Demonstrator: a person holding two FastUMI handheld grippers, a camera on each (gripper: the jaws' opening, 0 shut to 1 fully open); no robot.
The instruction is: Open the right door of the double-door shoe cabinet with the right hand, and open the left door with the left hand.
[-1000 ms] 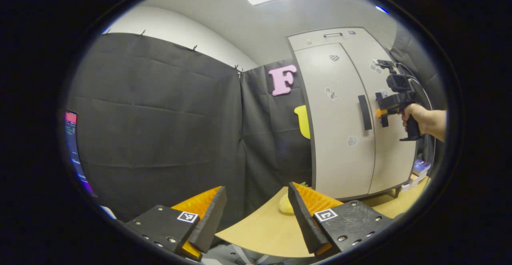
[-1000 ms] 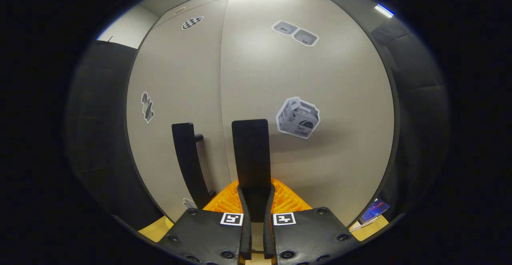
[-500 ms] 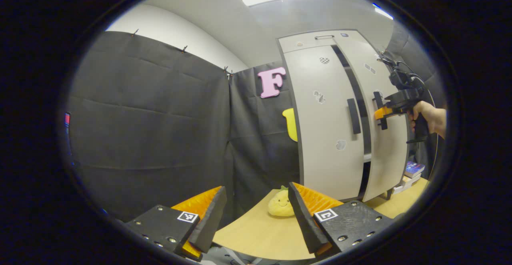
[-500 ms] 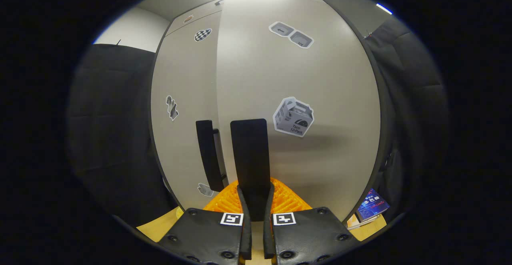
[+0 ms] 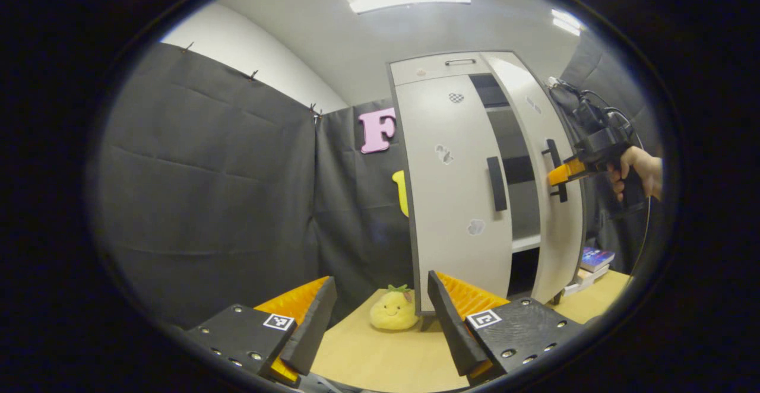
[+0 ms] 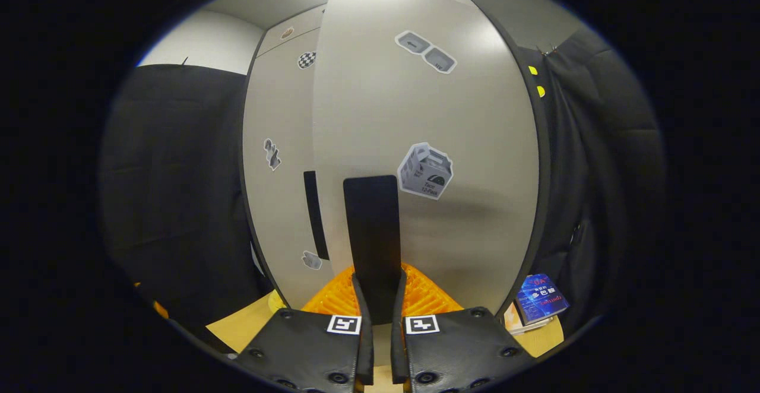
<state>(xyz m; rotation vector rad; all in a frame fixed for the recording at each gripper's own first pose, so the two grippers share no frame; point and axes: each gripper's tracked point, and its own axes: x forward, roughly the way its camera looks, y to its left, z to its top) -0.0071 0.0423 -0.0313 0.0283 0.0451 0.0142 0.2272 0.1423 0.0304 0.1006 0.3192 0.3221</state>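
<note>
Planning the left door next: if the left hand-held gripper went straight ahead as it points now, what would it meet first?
Probably the yellow plush toy on the table, with the closed left door just right of that line; depth unclear.

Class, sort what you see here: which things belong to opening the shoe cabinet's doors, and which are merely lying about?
Belong to the job:
right door, partly open
right door's handle, clamped by the right gripper
left door, closed, and its handle
left gripper, open

Lying about:
yellow plush toy on the table
books

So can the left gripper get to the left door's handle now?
Probably yes. The left gripper is open and empty, and nothing stands between it and the left door's handle. It is far off, though. The right door swings away.
</note>
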